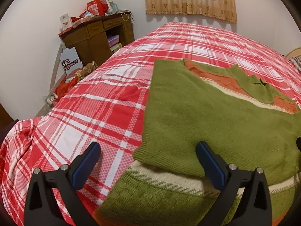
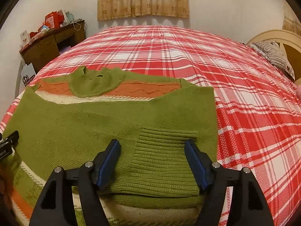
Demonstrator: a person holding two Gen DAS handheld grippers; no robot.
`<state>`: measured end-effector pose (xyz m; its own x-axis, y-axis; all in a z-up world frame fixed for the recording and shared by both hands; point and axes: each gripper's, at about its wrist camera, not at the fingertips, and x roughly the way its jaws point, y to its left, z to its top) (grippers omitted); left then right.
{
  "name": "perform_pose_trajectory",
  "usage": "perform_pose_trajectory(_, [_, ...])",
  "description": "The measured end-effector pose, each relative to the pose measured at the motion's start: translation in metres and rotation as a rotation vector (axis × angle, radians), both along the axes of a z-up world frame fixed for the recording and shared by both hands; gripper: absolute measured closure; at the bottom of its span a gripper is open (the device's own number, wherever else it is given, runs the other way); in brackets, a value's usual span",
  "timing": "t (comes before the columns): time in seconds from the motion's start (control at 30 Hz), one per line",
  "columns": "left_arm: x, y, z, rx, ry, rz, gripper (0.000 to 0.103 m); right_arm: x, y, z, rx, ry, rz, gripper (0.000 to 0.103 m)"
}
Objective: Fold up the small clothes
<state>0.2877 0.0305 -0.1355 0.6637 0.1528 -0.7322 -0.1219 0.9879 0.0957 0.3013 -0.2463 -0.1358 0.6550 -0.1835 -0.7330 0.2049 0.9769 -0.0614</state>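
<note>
A small green knit sweater (image 1: 216, 116) with orange and cream bands lies flat on the red plaid bedspread (image 1: 105, 101). Both sleeves are folded in across its body. My left gripper (image 1: 148, 150) is open and empty, low over the sweater's left edge, where the folded sleeve's cuff lies. In the right wrist view the sweater (image 2: 84, 120) fills the near bed. My right gripper (image 2: 152, 148) is open and empty, its jaws on either side of the ribbed cuff (image 2: 165, 156) of the folded-in right sleeve. The collar (image 2: 96, 82) lies at the far end.
A brown wooden desk (image 1: 97, 35) piled with red boxes stands at the bed's far left corner. Bags and clutter (image 1: 65, 86) lie on the floor beside the bed. A striped pillow (image 2: 272, 56) and a cream headboard (image 2: 282, 35) are at the right.
</note>
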Motion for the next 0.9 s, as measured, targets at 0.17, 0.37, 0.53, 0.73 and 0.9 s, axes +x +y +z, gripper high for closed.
perform_pose_trajectory(0.17, [-0.002, 0.006, -0.002, -0.052, 0.015, -0.012, 0.0, -0.022, 0.007, 0.008, -0.003, 0.011, -0.012, 0.03])
perform_pose_trajectory(0.37, [-0.045, 0.012, -0.003, -0.063, 0.024, -0.114, 0.0, -0.109, 0.017, 0.035, -0.037, -0.082, 0.03, 0.03])
perform_pose_trajectory(0.53, [-0.106, 0.032, -0.004, -0.103, 0.005, -0.176, 0.0, -0.189, -0.001, 0.052, -0.012, -0.134, 0.014, 0.03])
perform_pose_trajectory(0.73, [-0.167, 0.058, 0.009, -0.08, -0.036, -0.186, 0.0, -0.271, -0.018, 0.055, 0.055, -0.126, -0.004, 0.03])
perform_pose_trajectory(0.9, [-0.191, 0.059, 0.018, -0.084, -0.068, -0.228, 0.0, -0.31, -0.015, 0.042, 0.123, -0.078, 0.025, 0.03])
